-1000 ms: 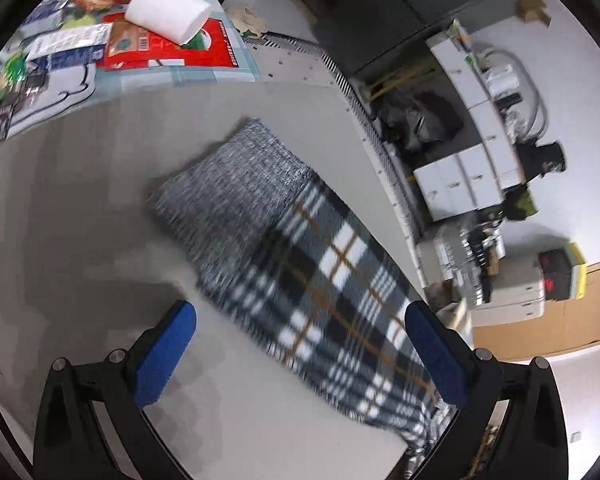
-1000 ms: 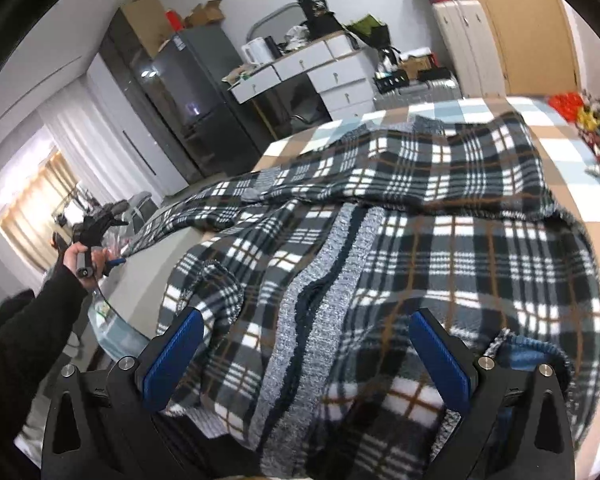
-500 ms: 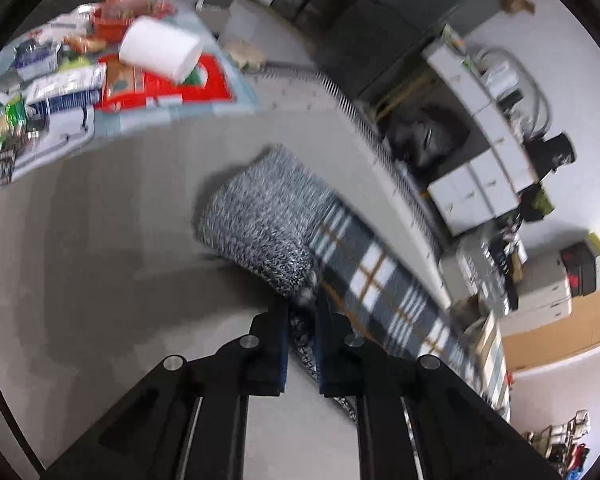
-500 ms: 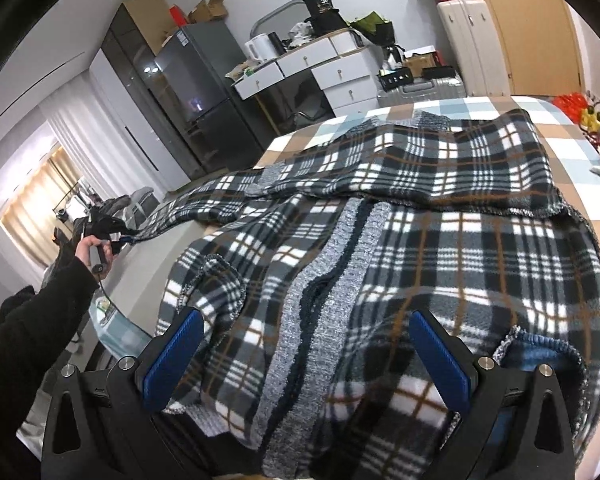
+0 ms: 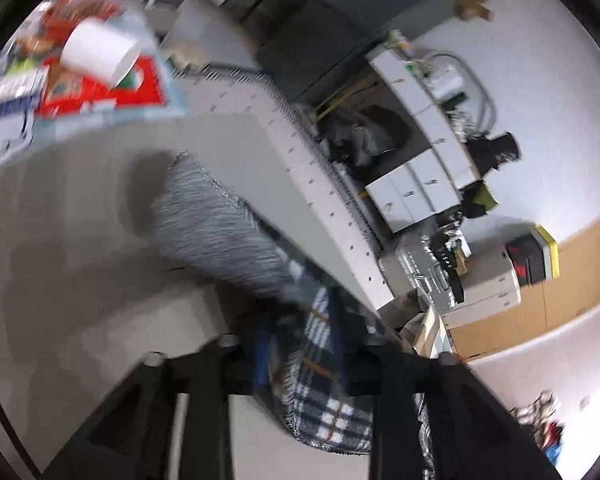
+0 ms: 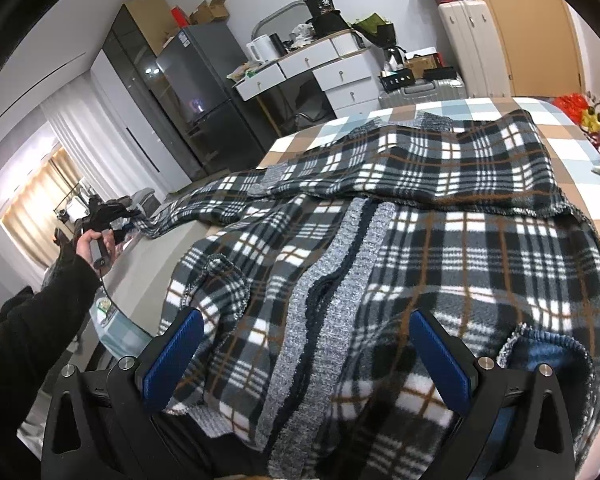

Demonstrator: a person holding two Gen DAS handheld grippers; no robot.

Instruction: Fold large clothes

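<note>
My left gripper (image 5: 300, 344) has the plaid sleeve (image 5: 320, 364) between its blue pads, jaws narrow after a slight reopening; the blur hides whether the pads press the cloth. The sleeve's grey ribbed cuff (image 5: 208, 220) stands ahead of the fingers, lifted off the grey surface (image 5: 60, 260). Only this view shows the far corner: a white paper roll (image 5: 100, 56) lying on a red packet (image 5: 100, 92) among other packaging.

My right gripper (image 6: 306, 354) hovers with jaws wide apart, nothing clamped, over the plaid jacket (image 6: 460, 260). Only this view shows the whole garment: spread across the checked bedcover (image 6: 580, 160), its grey knit placket (image 6: 324, 292) running between my fingers, one sleeve stretched toward the left edge where a hand (image 6: 94, 246) in a black sleeve (image 6: 32, 332) holds the other tool. Behind stand a dark refrigerator (image 6: 196, 96), a white drawer desk (image 6: 320, 76) and a suitcase (image 6: 420, 94).
</note>
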